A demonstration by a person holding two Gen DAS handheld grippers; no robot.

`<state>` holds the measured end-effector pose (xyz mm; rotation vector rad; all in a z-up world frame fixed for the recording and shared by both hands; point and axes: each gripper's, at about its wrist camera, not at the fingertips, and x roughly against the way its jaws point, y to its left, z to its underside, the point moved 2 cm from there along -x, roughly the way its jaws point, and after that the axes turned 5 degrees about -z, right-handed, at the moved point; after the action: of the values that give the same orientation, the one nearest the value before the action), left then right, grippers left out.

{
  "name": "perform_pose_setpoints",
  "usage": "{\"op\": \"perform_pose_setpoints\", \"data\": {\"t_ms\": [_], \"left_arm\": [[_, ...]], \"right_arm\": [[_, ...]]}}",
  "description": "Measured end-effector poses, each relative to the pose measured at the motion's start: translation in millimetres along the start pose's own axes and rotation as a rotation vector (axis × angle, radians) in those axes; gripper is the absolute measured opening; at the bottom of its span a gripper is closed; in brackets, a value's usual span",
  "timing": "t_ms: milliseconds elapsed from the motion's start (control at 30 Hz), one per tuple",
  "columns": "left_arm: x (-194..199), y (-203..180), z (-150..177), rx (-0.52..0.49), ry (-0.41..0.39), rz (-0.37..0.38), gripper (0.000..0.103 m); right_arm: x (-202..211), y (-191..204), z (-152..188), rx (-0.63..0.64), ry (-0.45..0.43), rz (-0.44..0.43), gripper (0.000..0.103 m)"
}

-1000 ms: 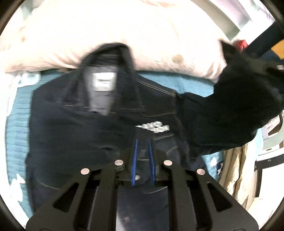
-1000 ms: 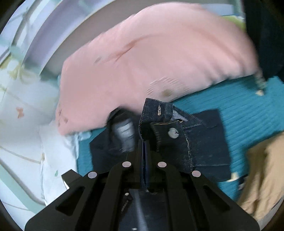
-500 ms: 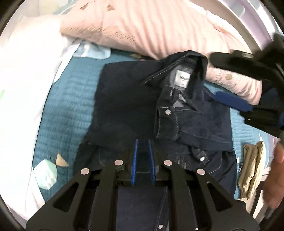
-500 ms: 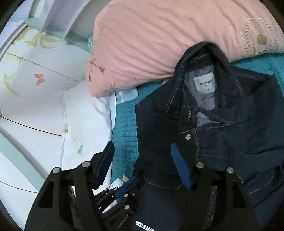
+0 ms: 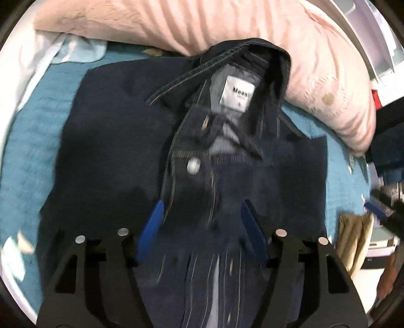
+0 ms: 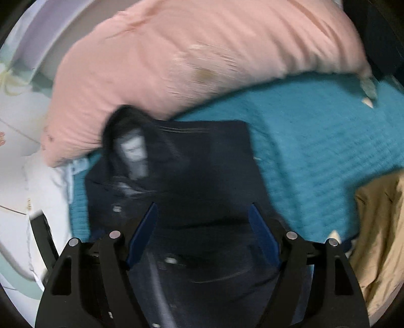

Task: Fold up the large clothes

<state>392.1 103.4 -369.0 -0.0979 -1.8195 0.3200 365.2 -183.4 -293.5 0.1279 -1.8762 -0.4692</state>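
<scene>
A dark denim jacket (image 5: 121, 141) is lying on a teal quilted bedspread (image 5: 27, 141), with its collar (image 5: 219, 58) resting against a pink pillow (image 5: 176, 22) at the far side. The collar is standing open, and a white label (image 5: 237, 94) is showing inside it. Below the label, a metal button (image 5: 193, 165) is sitting on the front placket. The sides of the jacket are looking folded inward, so the cloth is forming a rough rectangle.

The left gripper (image 5: 202, 227) is pointing steeply down over the lower part of the jacket. Its blue pads are wide apart and the jaws are opening; denim is lying between them, but the pads are not pressing on it.

The right gripper (image 6: 202, 227) is also hanging over the jacket, and its jaws are opening as well, with dark cloth between the spread pads and no pinch visible. This view is blurred. A tan garment (image 6: 378, 227) is lying at the right of the bedspread.
</scene>
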Motion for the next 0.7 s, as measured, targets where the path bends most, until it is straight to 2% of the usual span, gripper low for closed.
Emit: {"op": "perform_pose_setpoints", "data": {"t_ms": [33, 67, 133, 167, 200, 233, 267, 300, 367, 500, 600, 667, 700], "left_arm": [[-10.9, -0.5, -5.0, 0.008, 0.018, 0.015, 0.079], [-23.6, 1.3, -9.7, 0.029, 0.039, 0.024, 0.08], [-42.4, 9.1, -14.6, 0.088, 0.067, 0.001, 0.079], [-46.9, 12.2, -15.8, 0.117, 0.048, 0.01, 0.08], [-45.0, 11.8, -16.1, 0.124, 0.022, -0.002, 0.074], [-43.5, 10.7, -15.8, 0.114, 0.012, -0.036, 0.05], [-42.4, 7.3, -14.9, 0.093, 0.02, 0.002, 0.023], [-39.9, 6.8, -13.7, 0.104, 0.029, 0.031, 0.022], [-32.5, 6.9, -13.7, 0.107, 0.026, 0.028, 0.019], [-1.7, 3.7, -9.4, 0.061, -0.043, -0.022, 0.019], [13.7, 10.1, -6.2, 0.052, -0.043, -0.035, 0.019], [6.9, 23.1, -4.6, 0.068, -0.024, -0.081, 0.019], [0.9, 30.0, -3.9, 0.075, -0.011, -0.109, 0.02]], "right_arm": [[-3.0, -12.7, 1.2, -0.013, 0.01, -0.002, 0.071], [-5.7, -21.2, 1.6, -0.023, 0.016, -0.003, 0.071], [-12.9, -35.0, 2.9, -0.034, 0.031, 0.001, 0.071], [-17.9, -39.9, 3.7, -0.036, 0.04, 0.006, 0.071], [-23.2, -43.7, 4.7, -0.037, 0.048, 0.013, 0.071], [-25.5, -47.5, 6.1, -0.037, 0.053, 0.016, 0.071], [-30.1, -49.5, 7.0, -0.037, 0.061, 0.02, 0.071], [-37.0, -51.4, 9.6, -0.041, 0.075, 0.028, 0.071], [-44.3, -51.1, 14.4, -0.042, 0.094, 0.031, 0.071], [-50.8, -38.1, 23.8, 0.01, 0.101, 0.043, 0.071], [-60.3, -30.6, 26.6, 0.04, 0.109, 0.053, 0.071], [-77.3, -32.3, 28.6, 0.042, 0.128, 0.095, 0.071], [-91.4, -37.1, 30.4, 0.047, 0.153, 0.156, 0.071]]}}
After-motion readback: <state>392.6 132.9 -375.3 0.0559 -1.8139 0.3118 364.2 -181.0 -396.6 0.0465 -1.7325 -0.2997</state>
